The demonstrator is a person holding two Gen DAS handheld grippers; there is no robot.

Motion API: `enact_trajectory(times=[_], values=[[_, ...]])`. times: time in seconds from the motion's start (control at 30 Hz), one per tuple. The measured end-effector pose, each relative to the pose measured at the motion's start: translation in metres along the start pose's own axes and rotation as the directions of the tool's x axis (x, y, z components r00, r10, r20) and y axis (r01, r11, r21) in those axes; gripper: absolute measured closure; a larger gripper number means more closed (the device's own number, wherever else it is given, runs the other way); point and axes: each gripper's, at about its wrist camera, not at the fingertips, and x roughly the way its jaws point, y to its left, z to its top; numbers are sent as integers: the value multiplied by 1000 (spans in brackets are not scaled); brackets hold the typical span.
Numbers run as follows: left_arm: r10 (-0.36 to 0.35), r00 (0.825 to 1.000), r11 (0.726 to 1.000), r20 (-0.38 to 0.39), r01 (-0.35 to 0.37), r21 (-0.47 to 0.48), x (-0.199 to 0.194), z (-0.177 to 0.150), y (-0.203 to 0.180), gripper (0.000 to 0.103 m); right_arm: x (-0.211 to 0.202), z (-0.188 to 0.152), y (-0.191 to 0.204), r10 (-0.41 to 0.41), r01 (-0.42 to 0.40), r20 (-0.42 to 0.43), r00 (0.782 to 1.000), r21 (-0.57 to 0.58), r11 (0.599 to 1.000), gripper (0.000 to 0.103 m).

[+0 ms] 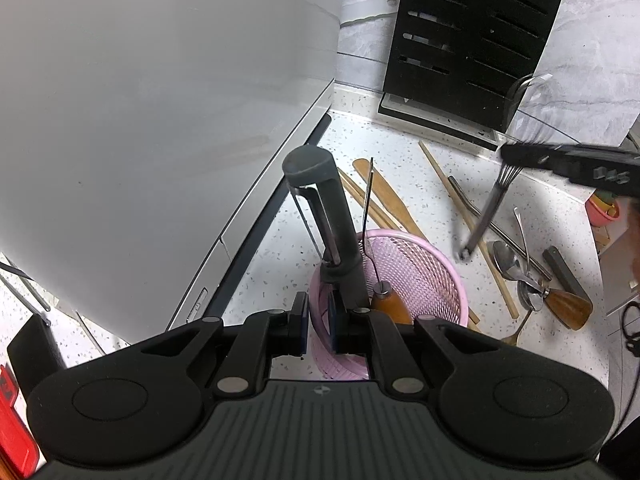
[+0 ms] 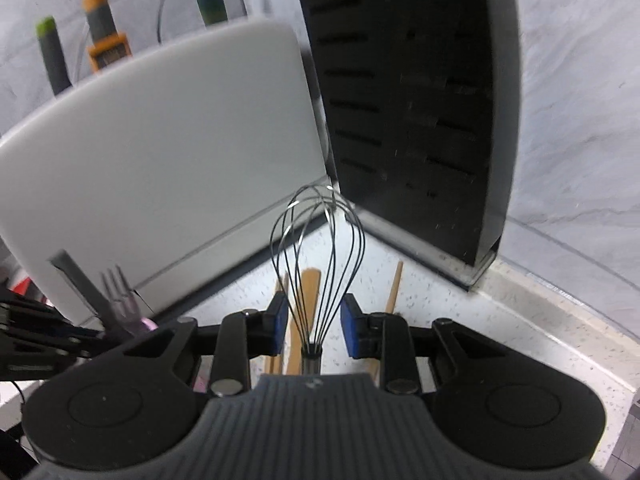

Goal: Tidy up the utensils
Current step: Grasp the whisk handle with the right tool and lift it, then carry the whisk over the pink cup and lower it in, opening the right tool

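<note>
Surveying the counter: speckled white worktop (image 1: 420, 152) with a grey marbled wall behind it.
Appliance: large pale grey body (image 1: 160, 100) fills the left of the left wrist view, standing just beside the basket.
Knife block: black, slotted (image 1: 472, 40), upright at the back against the wall.
Basket: pink mesh (image 1: 420, 276), upright on the worktop; the left gripper (image 1: 318, 320) has its jaws pressed together on the near rim.
Basket contents: dark grey peeler (image 1: 324, 208) leaning up and left; a thin metal tool with a wooden handle (image 1: 390, 300) beside it. A fork (image 2: 120, 292) also shows there in the right wrist view.
Whisk: wire balloon whisk (image 2: 320, 264) in the right gripper (image 2: 316, 320); loops point forward between the blue pads (image 2: 350, 324).
Whisk grip: handle runs back under the gripper body; pads stand clear of the wires, contact on the handle cannot be told.
Whisk position: lifted off the worktop, right of the basket, in front of the knife block.
Loose utensils: wooden spatula (image 1: 384, 196), chopsticks (image 1: 464, 216), metal spoons (image 1: 508, 260), wooden-handled tool (image 1: 568, 304), all lying flat right of the basket.
</note>
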Motion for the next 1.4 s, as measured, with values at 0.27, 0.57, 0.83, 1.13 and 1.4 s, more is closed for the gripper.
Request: enact_trajectory(times=[0.27,0.57,0.83,1.13,1.4], values=[[3,1000,1000,-7,-3,-5,3,0,1,92,-32,9,15,34,-31,103,994,-37,999,77],[9,1000,1000,-8,-9,1,4,0,0,92,-68,21,53,153,-132,203,967,-113,985,77],[7,1000,1000,-8,-7,1,4,0,0,92,-66,13,86,229,-187,214,950,-199,962,78],[6,1000,1000,-8,-6,1,5,-1,-1,92,-40,-1,94,226,-180,184,957,-237,955,78],[6,1000,1000,-9,-6,2,5,-1,-1,92,-10,-20,105,211,-176,78,974,-320,931,78]])
